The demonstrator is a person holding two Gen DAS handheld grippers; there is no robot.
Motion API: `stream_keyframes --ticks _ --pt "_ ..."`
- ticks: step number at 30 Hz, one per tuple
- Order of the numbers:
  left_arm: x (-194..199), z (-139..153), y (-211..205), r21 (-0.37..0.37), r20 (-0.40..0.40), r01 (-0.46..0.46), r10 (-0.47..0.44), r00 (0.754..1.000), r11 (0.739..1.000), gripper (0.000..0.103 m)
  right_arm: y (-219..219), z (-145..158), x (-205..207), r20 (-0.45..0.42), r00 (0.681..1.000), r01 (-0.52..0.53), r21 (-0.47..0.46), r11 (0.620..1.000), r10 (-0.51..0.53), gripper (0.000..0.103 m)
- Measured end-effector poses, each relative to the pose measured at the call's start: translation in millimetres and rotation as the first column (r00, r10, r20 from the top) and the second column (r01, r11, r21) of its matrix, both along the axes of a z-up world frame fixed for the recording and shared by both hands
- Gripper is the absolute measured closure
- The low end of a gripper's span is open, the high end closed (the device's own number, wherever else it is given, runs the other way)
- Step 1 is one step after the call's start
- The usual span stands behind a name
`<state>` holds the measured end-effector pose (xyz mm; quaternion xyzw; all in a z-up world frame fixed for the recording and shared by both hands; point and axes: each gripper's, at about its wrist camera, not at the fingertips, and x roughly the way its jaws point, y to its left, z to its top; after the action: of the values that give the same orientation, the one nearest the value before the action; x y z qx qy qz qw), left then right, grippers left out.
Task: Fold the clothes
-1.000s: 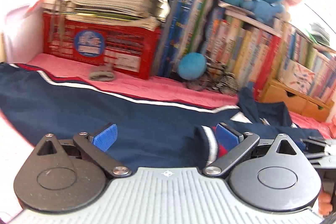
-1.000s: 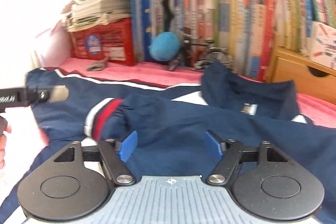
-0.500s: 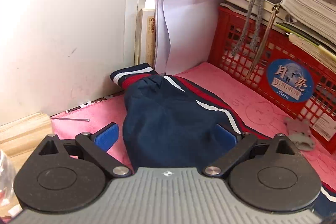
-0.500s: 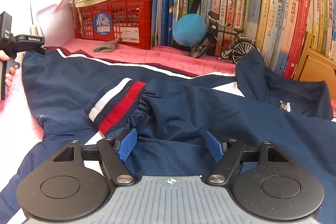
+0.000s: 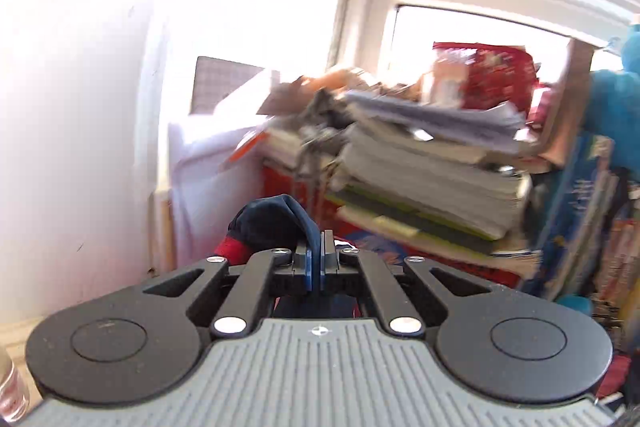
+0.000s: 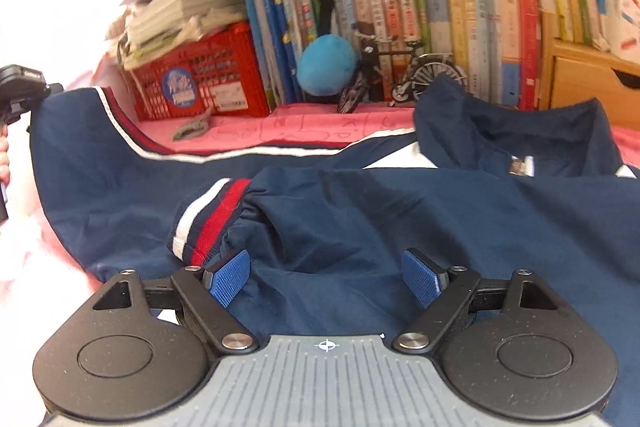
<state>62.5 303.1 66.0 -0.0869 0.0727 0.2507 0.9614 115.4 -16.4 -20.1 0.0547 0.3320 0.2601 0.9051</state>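
Looking through the left wrist camera, I see my left gripper (image 5: 320,259) with its fingers pressed together on a fold of the navy jacket (image 5: 272,223), the bunched cloth and a bit of red cuff rising just ahead of the blue pads; behind it, blurred, stand a stack of papers (image 5: 432,171) on a red crate (image 5: 280,183), a white wall (image 5: 80,107) and a bright window (image 5: 472,35). Through the right wrist camera, I have my right gripper (image 6: 326,277) with fingers spread wide and holding nothing, low over the jacket's dark body, which lies spread across the pink surface (image 6: 296,131). A sleeve with a red, white and navy striped cuff (image 6: 204,223) lies folded over the body just ahead of the left finger. At the far left edge the jacket's other end lifts toward my left gripper. Books (image 6: 440,3), a blue plush ball (image 6: 328,65) and a model bicycle (image 6: 404,71) line the back.
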Motion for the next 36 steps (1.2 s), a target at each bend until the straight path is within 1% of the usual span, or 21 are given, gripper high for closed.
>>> stream_keyframes --ticks 1,3,6,9,11,12,13,15,17,18,19,20,21,22,24,26,28,30,32,33,36 --pt "-3.2 7.2 -24.5 0.032 0.011 0.064 -0.065 0.998 0.997 0.1 -15.9 8.3 -6.9 0.006 1.0 0.018 0.032 0.999 -0.019 0.018" --pt "-9.5 21.6 -73.5 0.097 0.025 0.19 -0.193 0.981 0.977 0.099 -48.9 11.9 -17.7 0.01 0.997 0.077 0.046 0.996 -0.078 0.015" --pt "-16.5 18.9 -158.3 0.132 -0.025 0.38 -0.38 0.925 0.916 0.099 -98.3 15.9 -33.4 0.012 0.986 0.168 0.062 0.984 -0.169 0.011" --pt "-11.9 -12.6 -243.3 0.139 -0.141 0.546 -0.529 0.837 0.826 0.098 -147.7 19.9 -49.2 0.013 0.966 0.256 0.078 0.963 -0.258 0.01" --pt "-4.9 -40.4 -287.9 0.121 -0.244 0.617 -0.58 0.778 0.777 0.094 -180.7 22.6 -59.7 0.013 0.949 0.314 0.089 0.945 -0.316 0.01" --pt "-1.3 -54.5 -309.6 0.108 -0.295 0.649 -0.6 0.744 0.753 0.093 -197.1 24.0 -65.0 0.013 0.938 0.343 0.094 0.935 -0.345 0.01" --pt "3.4 -71.2 -329.6 0.085 -0.36 0.688 -0.622 0.696 0.721 0.091 -213.6 25.3 -70.3 0.012 0.927 0.371 0.1 0.923 -0.374 0.01" --pt "8.0 -95.6 -356.4 0.057 -0.462 0.735 -0.635 0.62 0.676 0.082 -246.6 28.0 -80.8 0.011 0.903 0.426 0.11 0.898 -0.43 0.009" --pt "-1.8 -107.5 -366.7 0.033 -0.501 0.773 -0.659 0.562 0.634 0.078 -256.3 20.3 -82.4 -0.007 0.899 0.436 0.107 0.893 -0.438 0.009" --pt "-8.0 -108.1 -367.7 0.026 -0.501 0.79 -0.676 0.54 0.612 0.073 -258.2 16.3 -81.5 -0.018 0.899 0.438 0.112 0.892 -0.438 0.009" --pt "-15.9 -107.3 -366.9 0.031 -0.496 0.8 -0.686 0.532 0.599 0.065 -258.1 12.7 -79.6 -0.032 0.9 0.435 0.124 0.892 -0.434 0.009" --pt "-27.1 -105.4 -363.9 0.055 -0.486 0.803 -0.687 0.54 0.593 0.059 -257.7 9.2 -77.5 -0.045 0.902 0.432 0.138 0.892 -0.43 0.009" --pt "-38.8 -103.3 -360.6 0.082 -0.476 0.804 -0.686 0.551 0.589 0.047 -253.9 6.3 -74.8 -0.057 0.907 0.421 0.154 0.894 -0.418 0.009" --pt "-47.2 -100.3 -353.6 0.101 -0.466 0.801 -0.683 0.562 0.59 0.042 -249.7 3.6 -71.9 -0.068 0.912 0.41 0.17 0.896 -0.404 0.007" --pt "-62.3 -94.0 -338.1 0.135 -0.448 0.792 -0.676 0.585 0.596 0.041 -237.2 3.8 -68.1 -0.065 0.918 0.397 0.164 0.903 -0.391 0.0" --pt "-74.5 -85.2 -310.2 0.167 -0.424 0.751 -0.642 0.639 0.638 0.037 -219.5 3.4 -62.8 -0.049 0.922 0.386 0.139 0.912 -0.383 0.0" --pt "-77.7 -78.8 -281.6 0.189 -0.406 0.686 -0.58 0.706 0.703 0.037 -205.1 8.5 -65.6 0.009 0.907 0.419 0.1 0.902 -0.422 0.0" --pt "-76.5 -73.8 -251.5 0.193 -0.39 0.604 -0.504 0.771 0.774 0.037 -190.0 17.8 -76.1 0.127 0.864 0.481 0.075 0.874 -0.486 0.001" --pt "-70.8 -70.1 -221.3 0.165 -0.376 0.522 -0.436 0.818 0.837 0.037 -177.6 24.7 -85.6 0.225 0.809 0.55 0.036 0.835 -0.543 0.001" --pt "-66.5 -69.0 -206.2 0.144 -0.369 0.482 -0.406 0.836 0.864 0.037 -170.3 27.0 -90.1 0.27 0.797 0.557 0.017 0.831 -0.54 0.001" --pt "-51.7 -73.1 -169.0 0.07 -0.358 0.376 -0.328 0.874 0.924 0.037 -155.4 25.3 -80.1 0.216 0.879 0.436 0.001 0.9 -0.426 0.001"
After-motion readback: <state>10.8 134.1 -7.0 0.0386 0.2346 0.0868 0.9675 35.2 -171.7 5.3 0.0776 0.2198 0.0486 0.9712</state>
